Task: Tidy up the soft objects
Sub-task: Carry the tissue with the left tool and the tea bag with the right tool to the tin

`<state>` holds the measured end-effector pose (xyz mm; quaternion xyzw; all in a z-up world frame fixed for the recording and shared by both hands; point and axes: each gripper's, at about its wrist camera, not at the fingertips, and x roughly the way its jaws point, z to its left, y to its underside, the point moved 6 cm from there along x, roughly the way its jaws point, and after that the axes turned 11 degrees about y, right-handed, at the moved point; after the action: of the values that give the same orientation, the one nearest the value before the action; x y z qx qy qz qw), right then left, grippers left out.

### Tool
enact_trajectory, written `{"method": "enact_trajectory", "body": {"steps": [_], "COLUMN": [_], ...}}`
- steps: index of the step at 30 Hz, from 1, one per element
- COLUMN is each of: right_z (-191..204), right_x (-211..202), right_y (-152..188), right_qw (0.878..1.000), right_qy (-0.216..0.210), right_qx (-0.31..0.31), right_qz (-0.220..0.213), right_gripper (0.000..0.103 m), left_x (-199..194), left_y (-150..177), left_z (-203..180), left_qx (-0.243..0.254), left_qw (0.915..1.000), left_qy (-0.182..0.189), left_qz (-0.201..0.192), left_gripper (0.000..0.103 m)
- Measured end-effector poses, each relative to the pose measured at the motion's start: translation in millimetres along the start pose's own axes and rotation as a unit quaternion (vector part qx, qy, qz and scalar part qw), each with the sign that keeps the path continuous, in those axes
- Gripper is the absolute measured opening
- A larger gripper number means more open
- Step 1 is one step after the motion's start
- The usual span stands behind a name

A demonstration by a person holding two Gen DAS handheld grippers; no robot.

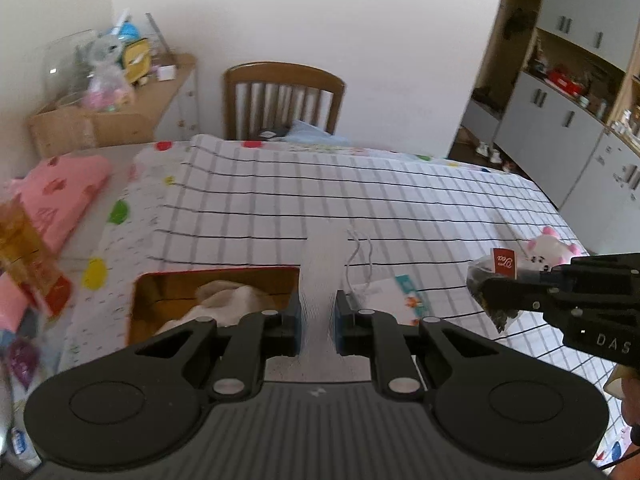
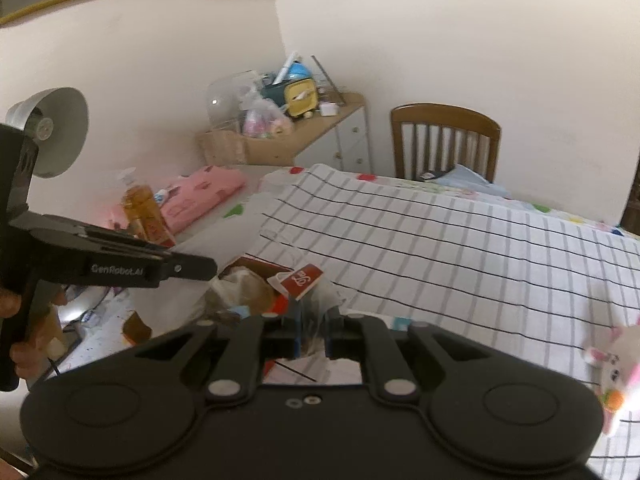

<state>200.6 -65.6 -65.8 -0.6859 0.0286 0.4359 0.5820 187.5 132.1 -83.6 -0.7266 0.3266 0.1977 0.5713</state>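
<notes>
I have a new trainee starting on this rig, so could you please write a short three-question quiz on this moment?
1. True or false: the left gripper is shut on a white mesh sleeve.
2. What does the right gripper hold? A) clear bag with a red label B) pink pillow C) orange bottle
3. On which side of the left wrist view does the pink and white plush toy lie?

Key: 1 true; 2 A; 3 right.
</notes>
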Motion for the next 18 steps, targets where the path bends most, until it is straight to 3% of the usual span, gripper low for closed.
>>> {"method": "enact_trajectory", "body": {"steps": [10,18], "right_z": [54.3,92.2], "right_x": [36.6,78.5], "right_y": [-4.1,3.6], "right_qw": [0.999,0.996], "right_qy": [-0.031,-0.037], "right_qx": [-0.018,-0.037], "right_qz": [0.026,0.068], "right_gripper": [0.009,0.009], "left_x": [-18.8,-4.0], "left_y": [12.5,33.2], "left_z": [57.4,94.3], "left_qx": [-0.02,-0.032], "left_qw": [0.9993,0.9982], "left_qy": [-0.031,-0.039], "left_qz": [0.002,0.034], "left_gripper": [0.014,0.014]}}
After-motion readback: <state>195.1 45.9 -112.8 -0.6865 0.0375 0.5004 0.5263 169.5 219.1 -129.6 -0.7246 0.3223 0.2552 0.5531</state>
